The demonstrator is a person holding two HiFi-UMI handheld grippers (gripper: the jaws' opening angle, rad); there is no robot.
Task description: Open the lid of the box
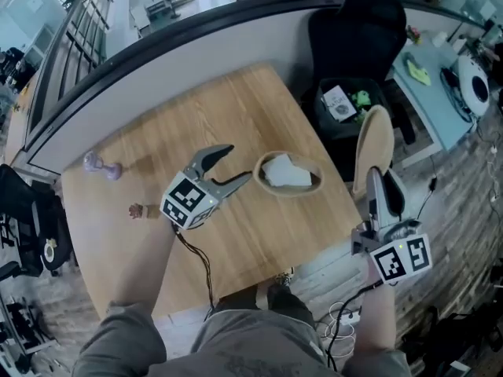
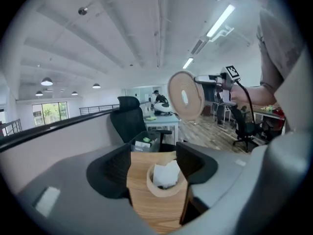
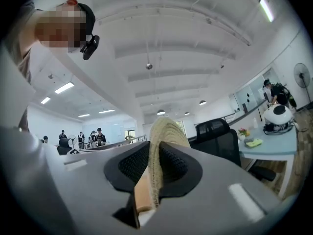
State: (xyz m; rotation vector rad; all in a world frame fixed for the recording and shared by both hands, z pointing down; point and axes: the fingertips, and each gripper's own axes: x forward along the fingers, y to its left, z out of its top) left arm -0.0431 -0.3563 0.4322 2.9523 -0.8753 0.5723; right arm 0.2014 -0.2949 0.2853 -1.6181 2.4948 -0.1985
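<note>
The round wooden box (image 1: 289,185) stands open on the wooden table (image 1: 236,108), with crumpled white paper (image 1: 284,171) inside. My left gripper (image 1: 240,164) hangs just left of it, open, nothing between its jaws. In the left gripper view the box (image 2: 165,186) shows below and beyond the left gripper (image 2: 155,163). My right gripper (image 1: 379,185) is off the table's right edge, shut on the lid (image 1: 376,141), a flat disc with a woven rim held on edge. The lid (image 3: 164,131) stands clamped in the right gripper (image 3: 157,152), and the lid (image 2: 186,95) also shows in the left gripper view.
A small purple object (image 1: 102,164) and a small brown one (image 1: 140,210) lie at the table's left. A black office chair (image 1: 357,22) and a black bin (image 1: 346,104) with items stand beyond the right corner. A curved low wall (image 1: 157,45) runs behind.
</note>
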